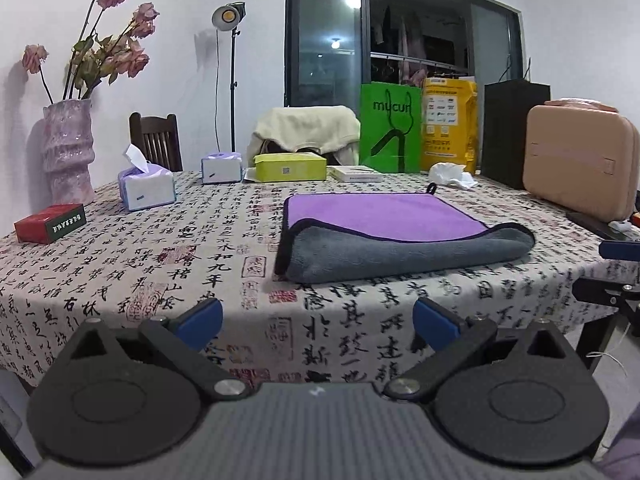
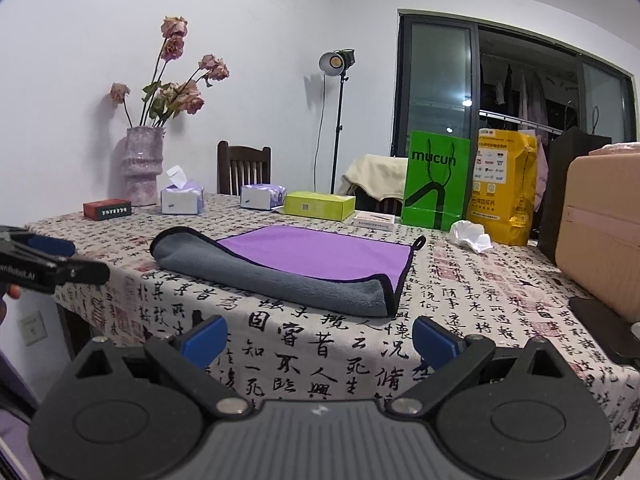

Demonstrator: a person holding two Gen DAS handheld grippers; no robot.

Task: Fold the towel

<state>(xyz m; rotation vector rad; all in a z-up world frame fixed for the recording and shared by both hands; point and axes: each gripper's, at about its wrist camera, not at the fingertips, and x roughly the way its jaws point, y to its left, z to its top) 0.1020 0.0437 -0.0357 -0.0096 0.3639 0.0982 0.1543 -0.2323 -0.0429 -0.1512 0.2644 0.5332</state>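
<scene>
A purple towel (image 1: 384, 214) with a grey underside and black trim lies on the calligraphy tablecloth (image 1: 180, 256). Its near edge is folded back, so a grey band (image 1: 404, 254) covers the front part. It also shows in the right wrist view (image 2: 316, 252), with a hanging loop (image 2: 420, 242) at the far right corner. My left gripper (image 1: 318, 320) is open and empty, in front of the table edge, short of the towel. My right gripper (image 2: 320, 338) is open and empty, near the towel's front right corner. The left gripper shows at the left edge of the right wrist view (image 2: 48, 264).
Along the back stand a vase of dried roses (image 1: 68, 148), a red box (image 1: 50, 223), two tissue packs (image 1: 146, 188), a green box (image 1: 290, 167), a green bag (image 1: 390, 128), a yellow bag (image 1: 450, 124) and crumpled tissue (image 1: 452, 174). A beige case (image 1: 580, 164) and a black phone (image 2: 600, 316) lie right.
</scene>
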